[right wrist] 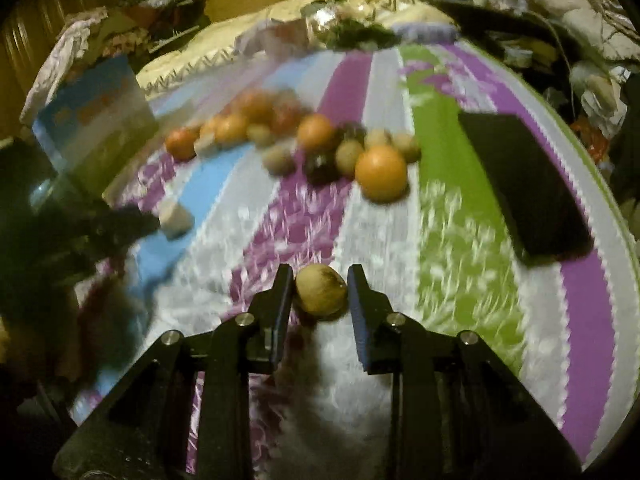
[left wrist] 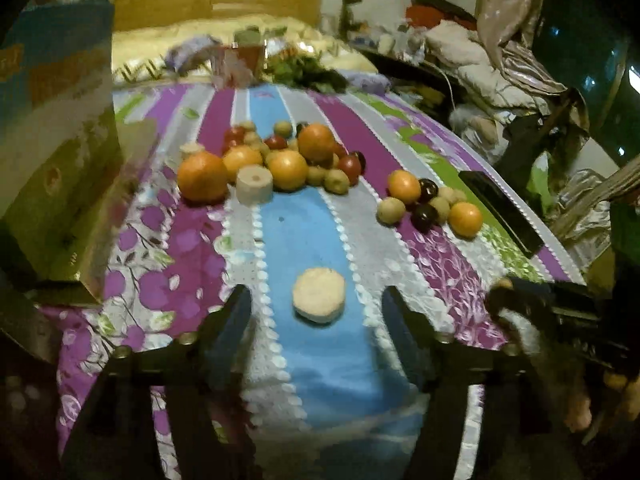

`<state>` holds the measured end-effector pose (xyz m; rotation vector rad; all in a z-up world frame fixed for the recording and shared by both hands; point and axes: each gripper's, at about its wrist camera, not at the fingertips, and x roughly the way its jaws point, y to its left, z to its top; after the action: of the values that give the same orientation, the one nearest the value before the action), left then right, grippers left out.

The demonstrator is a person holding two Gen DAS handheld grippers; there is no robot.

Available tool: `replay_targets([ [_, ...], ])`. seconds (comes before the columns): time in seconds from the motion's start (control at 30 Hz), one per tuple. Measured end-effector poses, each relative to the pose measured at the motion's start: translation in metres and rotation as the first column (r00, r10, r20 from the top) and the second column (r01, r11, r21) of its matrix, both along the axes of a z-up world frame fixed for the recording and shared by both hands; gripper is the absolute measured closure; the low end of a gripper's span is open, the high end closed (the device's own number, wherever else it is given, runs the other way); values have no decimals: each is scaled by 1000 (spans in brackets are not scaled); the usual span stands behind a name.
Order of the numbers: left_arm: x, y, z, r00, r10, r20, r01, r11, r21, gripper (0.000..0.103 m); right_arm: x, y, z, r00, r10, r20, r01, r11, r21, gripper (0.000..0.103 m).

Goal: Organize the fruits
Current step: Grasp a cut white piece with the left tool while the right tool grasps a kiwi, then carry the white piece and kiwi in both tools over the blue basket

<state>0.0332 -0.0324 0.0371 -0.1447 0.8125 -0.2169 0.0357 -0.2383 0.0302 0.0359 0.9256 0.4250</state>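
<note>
Box (left wrist: 60, 152) lettering blurred, unreadable; right hand-held gripper (right wrist: 320, 290) pinches brownish fruit (right wrist: 320, 294).

In the right wrist view, motion blur smears the fruit pile (right wrist: 280, 128); individual small fruits there cannot be told apart. The left gripper (right wrist: 120, 224) appears only as a dark blurred shape at the left edge, its finger state unreadable. In the left wrist view, the box (left wrist: 60, 152) is blurred and cut off by the left edge; its print is illegible.
</note>
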Motion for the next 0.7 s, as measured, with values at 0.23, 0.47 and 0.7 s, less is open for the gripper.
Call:
replay_targets([
  [0.23,19,-7,-16,997,-18,-71,18,1000,2,31,2,1,-8,1000,0,-15,0,1000,4,73],
  [0.47,25,-14,-22,994,2,-106,3,999,42,68,-2,7,-10,1000,-25,-19,24,998,-53,75],
  [0.7,8,-23,-3,996,57,-73,-47,991,128,69,-15,2,11,986,-156,57,159,985,-59,75],
])
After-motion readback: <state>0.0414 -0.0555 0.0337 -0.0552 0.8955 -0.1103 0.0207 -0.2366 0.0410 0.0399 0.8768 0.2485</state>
